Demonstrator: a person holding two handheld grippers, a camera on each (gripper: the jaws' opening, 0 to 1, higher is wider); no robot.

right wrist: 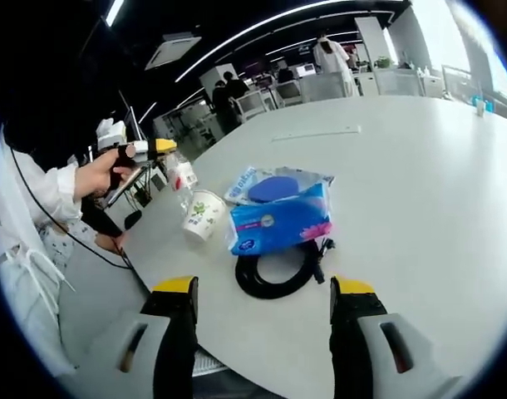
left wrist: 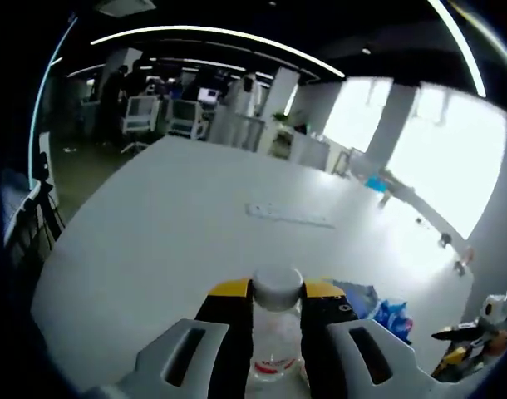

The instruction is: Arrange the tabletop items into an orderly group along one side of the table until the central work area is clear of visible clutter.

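Observation:
My left gripper [left wrist: 277, 309] is shut on a clear plastic bottle [left wrist: 275, 359] with a white cap and a red label, gripping it just under the cap. In the right gripper view a hand holds that left gripper [right wrist: 164, 150] above the table's left edge, with the bottle [right wrist: 181, 175] hanging from it. My right gripper [right wrist: 263, 291] is open and holds nothing. Beyond it lie a black cable coil [right wrist: 277, 273], a blue tissue pack [right wrist: 278, 224], a clear packet with a blue disc [right wrist: 274, 189] and a paper cup [right wrist: 204, 214].
The items sit on a large white table [right wrist: 420, 199]. A long white strip [left wrist: 288, 215] lies flat further in on it. The blue tissue pack [left wrist: 395, 317] is to the right of my left jaws. People and office chairs stand beyond the table's far end.

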